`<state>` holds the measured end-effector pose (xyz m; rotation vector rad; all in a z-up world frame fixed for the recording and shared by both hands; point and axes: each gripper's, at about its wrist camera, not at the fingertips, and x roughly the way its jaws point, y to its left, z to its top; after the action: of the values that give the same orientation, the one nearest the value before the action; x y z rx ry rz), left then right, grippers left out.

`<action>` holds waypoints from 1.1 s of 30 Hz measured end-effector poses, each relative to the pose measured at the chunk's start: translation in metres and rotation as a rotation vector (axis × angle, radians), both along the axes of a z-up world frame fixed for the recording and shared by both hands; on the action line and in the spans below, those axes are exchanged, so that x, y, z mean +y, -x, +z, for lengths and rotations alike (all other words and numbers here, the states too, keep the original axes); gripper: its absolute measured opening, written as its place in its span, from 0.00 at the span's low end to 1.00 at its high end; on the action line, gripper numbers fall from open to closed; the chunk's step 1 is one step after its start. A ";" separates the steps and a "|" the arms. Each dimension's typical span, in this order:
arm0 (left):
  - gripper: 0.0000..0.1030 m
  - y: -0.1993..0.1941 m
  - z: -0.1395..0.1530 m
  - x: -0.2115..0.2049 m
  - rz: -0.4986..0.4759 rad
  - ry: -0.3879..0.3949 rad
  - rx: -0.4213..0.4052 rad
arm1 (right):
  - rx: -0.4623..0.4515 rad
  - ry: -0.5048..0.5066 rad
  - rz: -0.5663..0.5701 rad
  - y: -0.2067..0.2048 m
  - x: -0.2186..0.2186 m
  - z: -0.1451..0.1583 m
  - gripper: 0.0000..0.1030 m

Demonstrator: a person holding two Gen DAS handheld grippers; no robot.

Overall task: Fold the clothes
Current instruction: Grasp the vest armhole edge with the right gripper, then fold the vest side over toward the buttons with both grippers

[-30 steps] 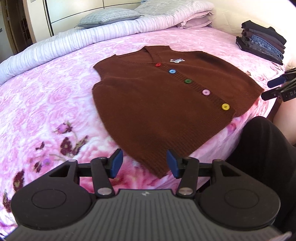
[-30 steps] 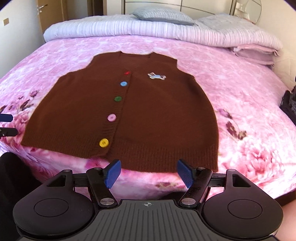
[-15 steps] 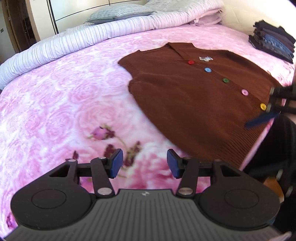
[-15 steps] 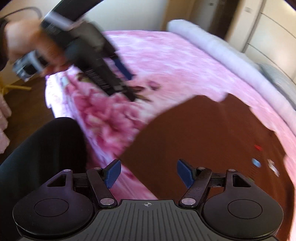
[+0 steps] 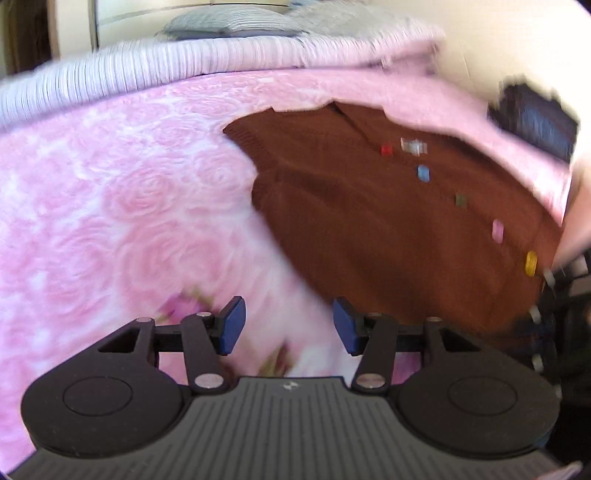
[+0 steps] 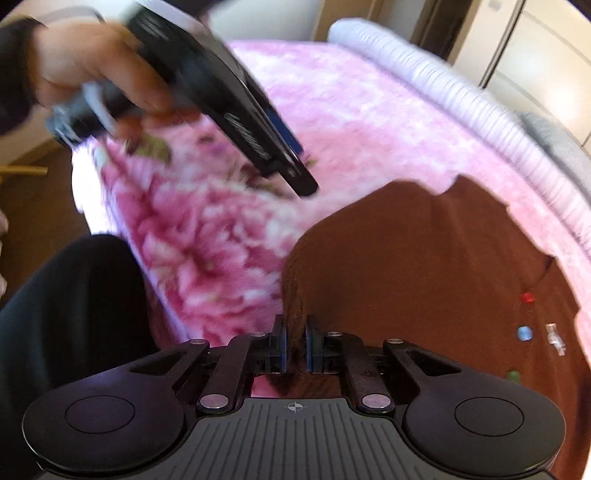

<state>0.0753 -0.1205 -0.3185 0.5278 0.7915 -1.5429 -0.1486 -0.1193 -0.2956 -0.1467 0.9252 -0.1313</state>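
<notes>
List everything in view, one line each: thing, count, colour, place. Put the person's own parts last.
vest: 1, brown, flat on bed
buttons: 5, red, blue, green, pink, yellow, down vest front
bedspread: 1, pink floral, under vest
pillow: 1, grey, bed head
clothes stack: 1, dark, far bed edge
left gripper: 1, black with blue pads, open above bedspread
right gripper: 1, same colours, shut on vest edge
hand: 1, holding left gripper

Bright daylight, heavy motion blur, seemingly.
</notes>
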 end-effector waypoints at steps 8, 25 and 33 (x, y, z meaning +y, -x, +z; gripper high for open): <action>0.36 -0.030 -0.032 -0.094 0.075 -0.084 0.200 | -0.079 -0.093 -0.031 0.013 -0.022 0.030 0.07; 0.03 0.149 0.099 -0.230 -0.068 0.078 0.003 | -0.558 -0.371 -0.339 0.164 -0.156 0.076 0.07; 0.20 0.276 0.042 -0.333 -0.229 -0.065 0.000 | -0.627 -0.591 -0.815 0.307 -0.234 0.004 0.08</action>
<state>-0.2006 -0.4534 -0.2767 0.6856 0.8048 -1.7310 -0.4555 -0.3531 -0.2918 0.7945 0.3168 -0.6097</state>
